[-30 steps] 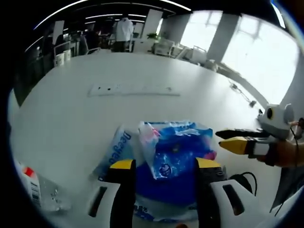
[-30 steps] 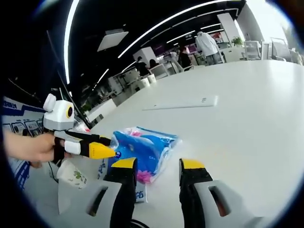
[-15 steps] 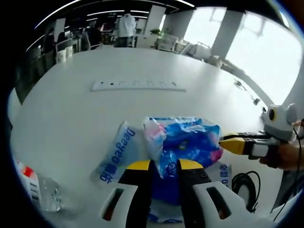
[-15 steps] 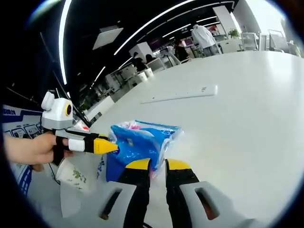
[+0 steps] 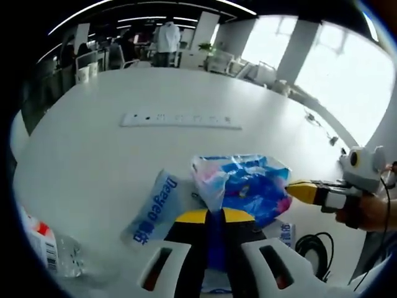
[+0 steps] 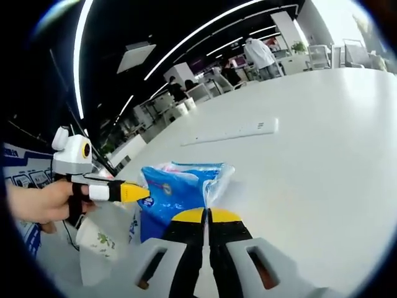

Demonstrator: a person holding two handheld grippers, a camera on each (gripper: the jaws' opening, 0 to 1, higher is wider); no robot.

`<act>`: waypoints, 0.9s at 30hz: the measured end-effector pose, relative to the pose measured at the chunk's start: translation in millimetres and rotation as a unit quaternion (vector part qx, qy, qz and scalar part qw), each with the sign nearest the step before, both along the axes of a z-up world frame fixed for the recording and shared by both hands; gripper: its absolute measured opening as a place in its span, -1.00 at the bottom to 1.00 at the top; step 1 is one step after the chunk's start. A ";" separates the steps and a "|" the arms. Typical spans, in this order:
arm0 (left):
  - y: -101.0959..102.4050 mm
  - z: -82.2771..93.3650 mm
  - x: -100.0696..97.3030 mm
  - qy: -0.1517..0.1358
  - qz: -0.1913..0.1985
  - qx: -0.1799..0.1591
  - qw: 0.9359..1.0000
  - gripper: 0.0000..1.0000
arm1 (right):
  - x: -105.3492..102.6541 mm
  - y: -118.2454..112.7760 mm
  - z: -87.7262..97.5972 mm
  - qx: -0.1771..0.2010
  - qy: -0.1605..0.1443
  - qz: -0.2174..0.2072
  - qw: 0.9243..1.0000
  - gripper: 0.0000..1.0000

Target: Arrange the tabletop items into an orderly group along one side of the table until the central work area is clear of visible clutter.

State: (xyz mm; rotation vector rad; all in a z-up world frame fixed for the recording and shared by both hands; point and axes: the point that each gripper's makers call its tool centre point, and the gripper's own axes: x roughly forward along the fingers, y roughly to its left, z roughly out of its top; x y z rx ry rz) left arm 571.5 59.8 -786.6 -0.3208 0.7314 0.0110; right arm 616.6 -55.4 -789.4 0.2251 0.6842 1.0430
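In the left gripper view, the left claw rose from six o'clock with its yellow-tipped jaws pressed together on the near edge of the blue plastic bag, pinching the film between them. The bag sat just past the tips, bunched up on the white worktop. Touching it at about nine o'clock lay a flat pale tissue pack with blue lettering. Further toward eight o'clock, near the edge of the view, lay a clear plastic bottle with a white and red label. At about four o'clock a coiled black cable rested on the worktop. At three o'clock the right claw came in, held by a hand, its yellow tip touching the bag's far side.

In the right gripper view, the right claw had its jaws closed on the bag's clear edge. At nine o'clock the left claw, gripped by a hand, met the bag's other end. Below it, at about eight o'clock, lay a white paper cup with a green leaf print.

Beyond the bag, toward twelve o'clock, a long white power strip lay flat on the bare worktop, well apart from the group. Far behind, a person in a white coat stood among office desks.
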 end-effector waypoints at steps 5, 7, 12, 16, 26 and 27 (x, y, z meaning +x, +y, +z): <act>-8.1 8.3 3.7 -0.011 -0.007 -0.004 1.000 -0.96 | 4.9 -10.8 4.8 0.007 -0.001 -0.021 1.000 -1.00; -13.6 12.1 5.9 -0.017 -0.014 -0.005 1.000 -0.97 | 7.8 -16.6 8.4 0.014 0.000 -0.034 0.999 -1.00; -24.9 18.3 12.5 -0.024 -0.026 -0.005 0.999 -0.97 | 9.3 -28.3 14.5 0.014 -0.005 -0.046 0.999 -1.00; -37.1 22.5 17.0 -0.028 -0.039 -0.003 0.999 -0.97 | 11.9 -41.2 19.1 0.011 -0.013 -0.058 0.998 -1.00; -70.4 29.2 24.1 -0.033 -0.068 -0.011 0.997 -0.97 | 17.7 -76.0 25.1 0.006 -0.021 -0.098 0.995 -1.00; -74.7 29.5 24.6 -0.032 -0.071 -0.014 0.997 -0.97 | 17.2 -80.1 25.6 0.004 -0.022 -0.102 0.995 -1.00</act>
